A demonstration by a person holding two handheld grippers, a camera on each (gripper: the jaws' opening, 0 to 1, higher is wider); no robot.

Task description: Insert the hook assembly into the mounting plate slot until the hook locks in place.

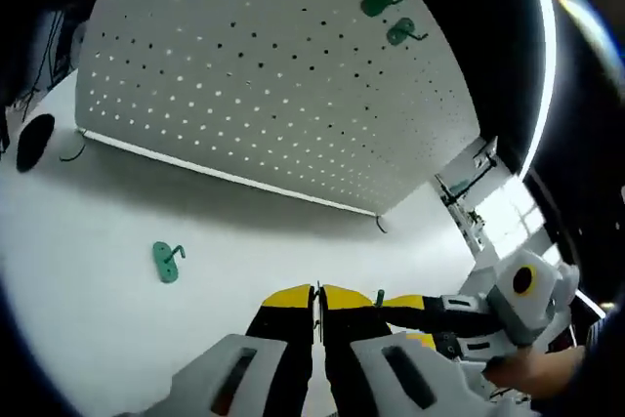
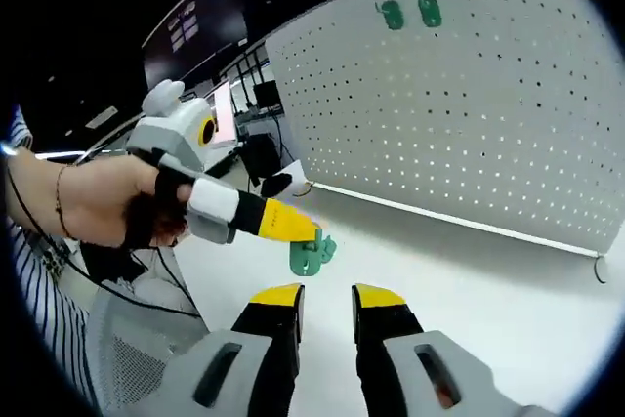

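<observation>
My left gripper (image 1: 318,302) has its yellow-tipped fingers (image 1: 285,298) pressed together, with nothing between them that I can make out. My right gripper (image 2: 326,302) has its fingers (image 2: 277,297) spread, a clear gap of white desk (image 2: 469,271) showing between them, and they hold nothing.

In the right gripper view, the left gripper (image 2: 288,225) reaches in from the left, its tip just beside a green hook (image 2: 311,254) lying on the desk; I cannot tell whether it touches the hook. That is the nearest piece for me to take. Another green hook (image 1: 167,261) lies on the desk to the left in the left gripper view, well apart from my fingers.

Far beyond stands the white pegboard (image 1: 264,95), upright on the desk, with two green hooks (image 1: 391,15) already hung near its top edge.

I judge the hook to be light, stiff moulded plastic, smooth and apt to skid on the desk or twist in a loose pinch. I would grip it across its flat backplate, leaving the prong and pegs free for the holes.
</observation>
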